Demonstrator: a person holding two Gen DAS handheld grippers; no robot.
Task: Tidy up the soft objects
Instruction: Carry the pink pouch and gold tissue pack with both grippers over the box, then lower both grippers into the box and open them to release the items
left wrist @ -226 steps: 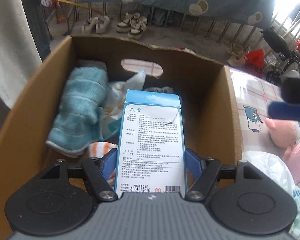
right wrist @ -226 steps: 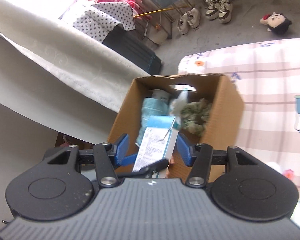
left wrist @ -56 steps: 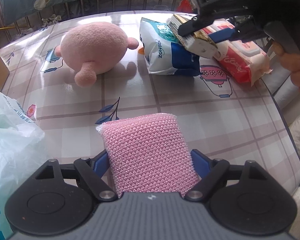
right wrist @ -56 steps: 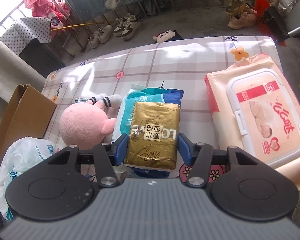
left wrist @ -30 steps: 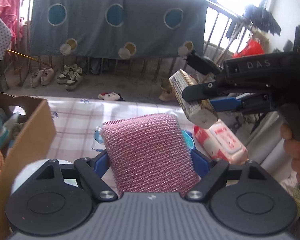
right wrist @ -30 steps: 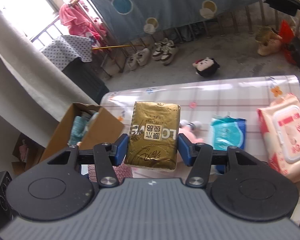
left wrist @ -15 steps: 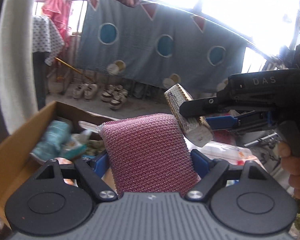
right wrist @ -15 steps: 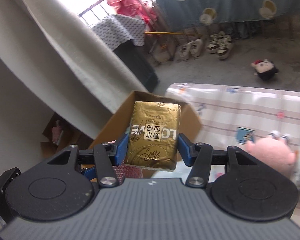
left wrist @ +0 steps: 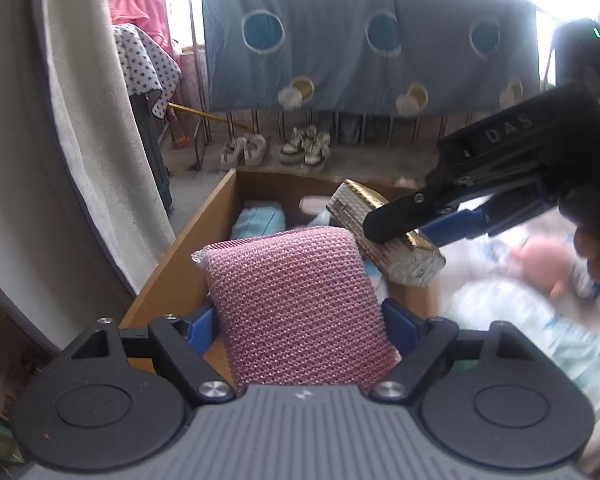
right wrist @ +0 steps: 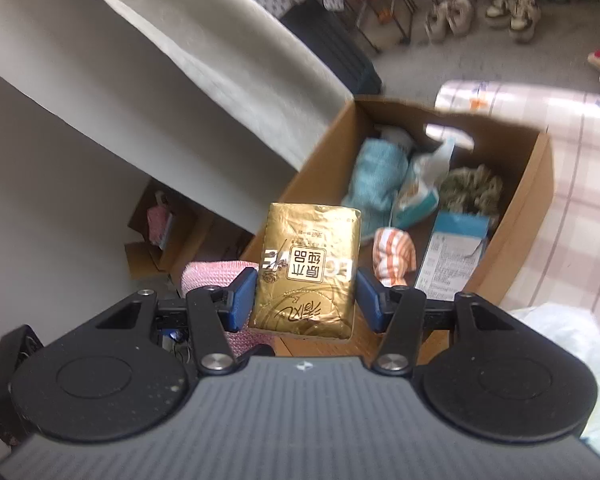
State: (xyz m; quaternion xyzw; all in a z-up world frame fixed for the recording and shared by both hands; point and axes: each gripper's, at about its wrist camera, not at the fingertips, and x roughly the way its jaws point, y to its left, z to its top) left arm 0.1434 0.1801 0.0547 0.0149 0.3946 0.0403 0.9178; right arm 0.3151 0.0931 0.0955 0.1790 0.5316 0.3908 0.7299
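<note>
A cardboard box (right wrist: 520, 216) stands on the floor at the table's (right wrist: 580, 184) edge, a curtain (right wrist: 180, 60) hanging at its other side. Inside lie a folded towel (right wrist: 376, 180), a plastic bag (right wrist: 424, 184), a striped cloth (right wrist: 394, 256) and an upright carton (right wrist: 456, 252). The sponge (left wrist: 296, 308) sits between the left gripper's (left wrist: 298, 320) fingers over the box's near end, with the tissue pack (right wrist: 306, 276) in the right gripper (right wrist: 306, 300) just beside it. Shoes (left wrist: 276, 148) line the floor beyond the box, under a hanging quilt (left wrist: 364, 40).

The sponge (left wrist: 296, 304) hid most of the box (left wrist: 172, 276) floor in the left view. The table (left wrist: 512, 280) was blurred; a pink toy (left wrist: 544, 256), perhaps plush, was smeared. The frame edge cut the hand (left wrist: 598, 256).
</note>
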